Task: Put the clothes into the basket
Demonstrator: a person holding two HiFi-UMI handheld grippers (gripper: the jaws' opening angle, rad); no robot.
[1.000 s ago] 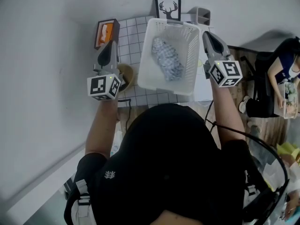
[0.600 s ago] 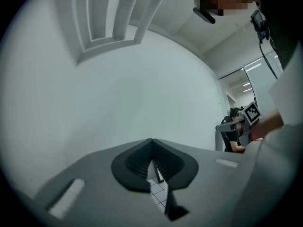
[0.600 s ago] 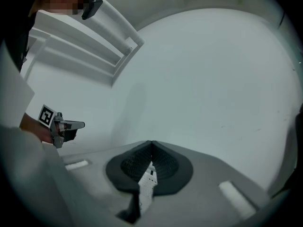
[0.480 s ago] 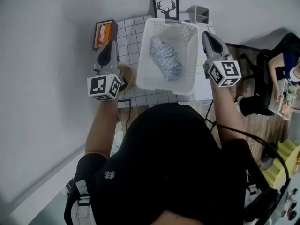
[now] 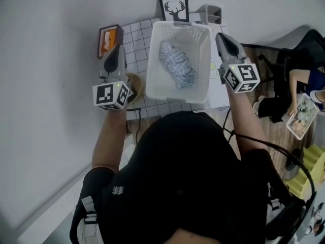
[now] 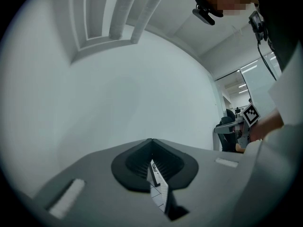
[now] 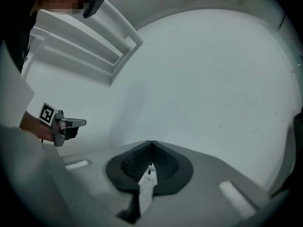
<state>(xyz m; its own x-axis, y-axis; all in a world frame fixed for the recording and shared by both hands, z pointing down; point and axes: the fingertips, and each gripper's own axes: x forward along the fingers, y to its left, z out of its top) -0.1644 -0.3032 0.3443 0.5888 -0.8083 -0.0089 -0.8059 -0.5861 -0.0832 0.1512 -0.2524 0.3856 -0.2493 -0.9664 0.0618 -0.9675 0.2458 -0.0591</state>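
holds left gripper point(image 5: 114, 50) and right gripper point(image 5: 222, 36) either side of the basket point(image 5: 152, 83), jaws pressed together, empty. already lies inside: patterned cloth point(image 5: 177, 65), bunched mid-basket. looks soft, light, floppy; best pinched at a raised fold on top.

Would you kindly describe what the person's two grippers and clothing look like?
The left gripper and right gripper are grey and tapered, with dark ribbed pads. Each carries a white cube with black square markers. The person wears a black short-sleeved top, and a black cable trails beside it.
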